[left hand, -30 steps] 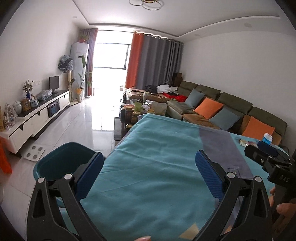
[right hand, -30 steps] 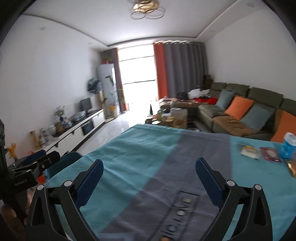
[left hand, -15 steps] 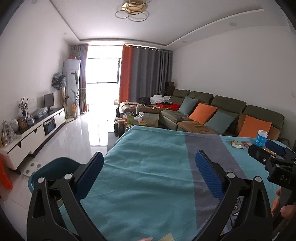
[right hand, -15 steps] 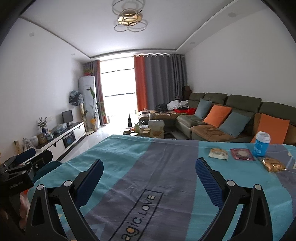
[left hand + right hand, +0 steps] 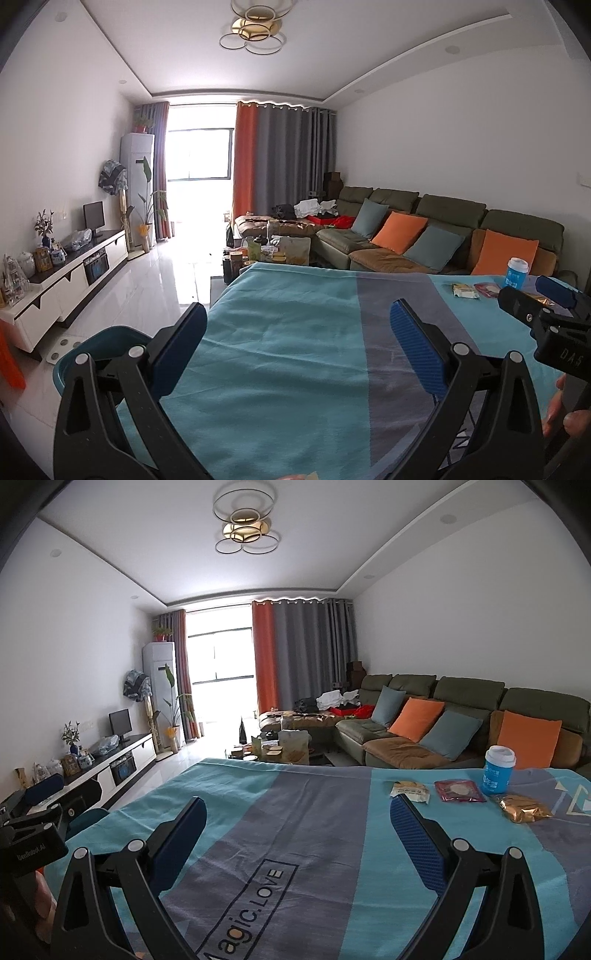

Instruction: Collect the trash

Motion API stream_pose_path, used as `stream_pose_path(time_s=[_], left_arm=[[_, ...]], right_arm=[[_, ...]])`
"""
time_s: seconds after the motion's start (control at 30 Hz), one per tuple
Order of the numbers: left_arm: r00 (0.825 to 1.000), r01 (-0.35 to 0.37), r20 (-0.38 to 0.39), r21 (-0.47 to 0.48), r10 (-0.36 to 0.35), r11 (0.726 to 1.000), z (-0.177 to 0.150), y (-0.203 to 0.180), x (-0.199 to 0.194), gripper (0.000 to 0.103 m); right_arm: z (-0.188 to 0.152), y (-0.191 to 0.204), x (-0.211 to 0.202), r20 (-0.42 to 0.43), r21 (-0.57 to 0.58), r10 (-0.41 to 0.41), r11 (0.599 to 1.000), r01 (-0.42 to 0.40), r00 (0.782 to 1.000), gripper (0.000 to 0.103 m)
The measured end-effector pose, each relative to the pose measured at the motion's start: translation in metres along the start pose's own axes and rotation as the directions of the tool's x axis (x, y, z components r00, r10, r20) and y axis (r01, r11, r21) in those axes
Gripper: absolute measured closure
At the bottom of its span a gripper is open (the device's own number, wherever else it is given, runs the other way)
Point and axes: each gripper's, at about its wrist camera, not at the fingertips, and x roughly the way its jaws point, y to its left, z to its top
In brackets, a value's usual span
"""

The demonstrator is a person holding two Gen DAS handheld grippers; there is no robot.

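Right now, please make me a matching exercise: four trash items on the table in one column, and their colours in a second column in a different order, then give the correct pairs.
Items, all lying on the cloth-covered table, seen from the right wrist view:
1. cup
2. crumpled wrapper
3. flat packet
4. snack pack

Colours:
A. dark red with a pale round in the middle
B. blue with a white lid
C. white and yellow
D. shiny gold

Pairs: 1-B, 2-D, 3-A, 4-C.
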Motion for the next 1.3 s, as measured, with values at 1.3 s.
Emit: stream_pose_path(time_s=[1.3], left_arm=[[0.999, -0.026, 0.032, 0.016, 0.025, 1.000, 0.005, -0.005, -0.006, 0.006]], right_arm=[[0.005, -0.007, -0.013, 0.029, 0.011, -0.022, 1.000, 0.022, 0.999, 0.007]])
